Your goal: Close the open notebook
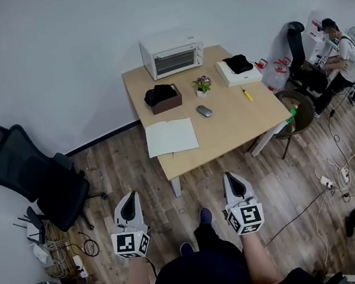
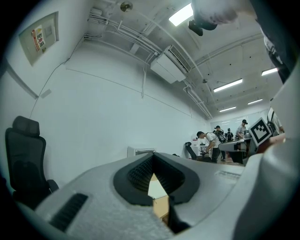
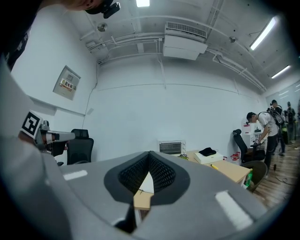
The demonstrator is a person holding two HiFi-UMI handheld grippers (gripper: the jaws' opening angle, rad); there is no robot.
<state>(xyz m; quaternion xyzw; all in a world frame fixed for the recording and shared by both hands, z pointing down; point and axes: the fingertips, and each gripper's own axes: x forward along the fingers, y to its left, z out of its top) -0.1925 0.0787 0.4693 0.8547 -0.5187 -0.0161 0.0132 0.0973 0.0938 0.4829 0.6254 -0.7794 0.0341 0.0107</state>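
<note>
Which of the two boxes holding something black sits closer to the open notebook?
The brown box, just behind the notebook; the white box lies farther right.

Evenly bright; long white ceiling strip lights (image 3: 265,33) are glaring, fisheye edges are bending and darkening.

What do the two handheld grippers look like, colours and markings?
Both alike: left gripper and right gripper have light grey, tapering shells with a dark inset, black ribbed pads, and a white cube with black square markers at the rear. The person wears a dark top.
</note>
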